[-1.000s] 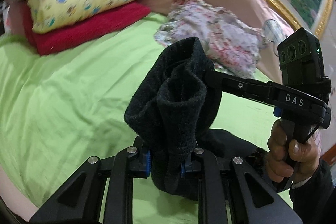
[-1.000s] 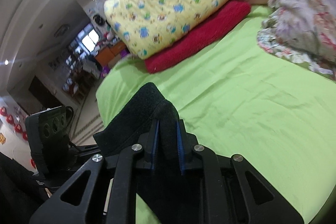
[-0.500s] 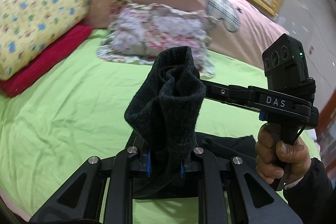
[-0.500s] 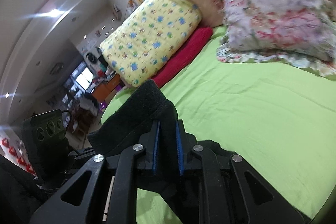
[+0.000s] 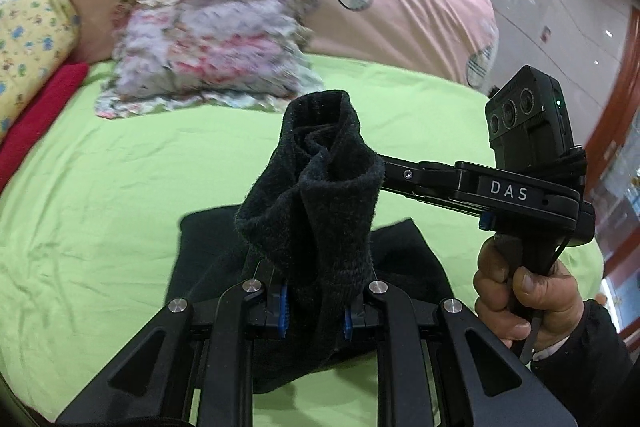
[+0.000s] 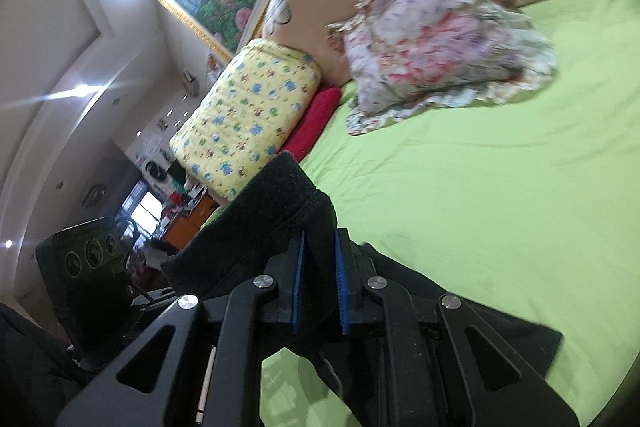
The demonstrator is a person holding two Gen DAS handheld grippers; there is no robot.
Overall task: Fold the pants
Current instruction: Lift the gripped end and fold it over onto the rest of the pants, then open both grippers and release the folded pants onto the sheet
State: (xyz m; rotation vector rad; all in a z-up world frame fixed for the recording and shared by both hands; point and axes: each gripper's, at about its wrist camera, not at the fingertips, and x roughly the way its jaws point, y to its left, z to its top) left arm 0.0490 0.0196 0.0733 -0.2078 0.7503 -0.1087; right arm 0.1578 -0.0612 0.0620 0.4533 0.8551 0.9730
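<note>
The black pants (image 5: 320,211) hang bunched above a green bedsheet (image 5: 120,187). My left gripper (image 5: 314,311) is shut on a thick fold of the fabric, which stands up in a rolled tube in front of it. The right gripper (image 6: 318,287) is shut on another edge of the pants (image 6: 276,203), with cloth between its blue pads (image 6: 297,283). In the left wrist view the right gripper comes in from the right, held by a hand (image 5: 520,299), its tips buried in the same bundle. More black cloth (image 6: 500,339) lies on the sheet below.
A floral pillow (image 5: 208,51) lies at the head of the bed against a pink padded headboard (image 5: 400,7). A yellow patterned quilt (image 6: 248,119) sits on a red folded blanket (image 6: 316,119) at the left. The sheet (image 6: 480,195) stretches ahead of both grippers.
Both grippers swung sideways across the bed with the pants still gripped. The floral pillow and headboard came to the centre of view, the yellow quilt slid off left. More black cloth now rests on the sheet.
</note>
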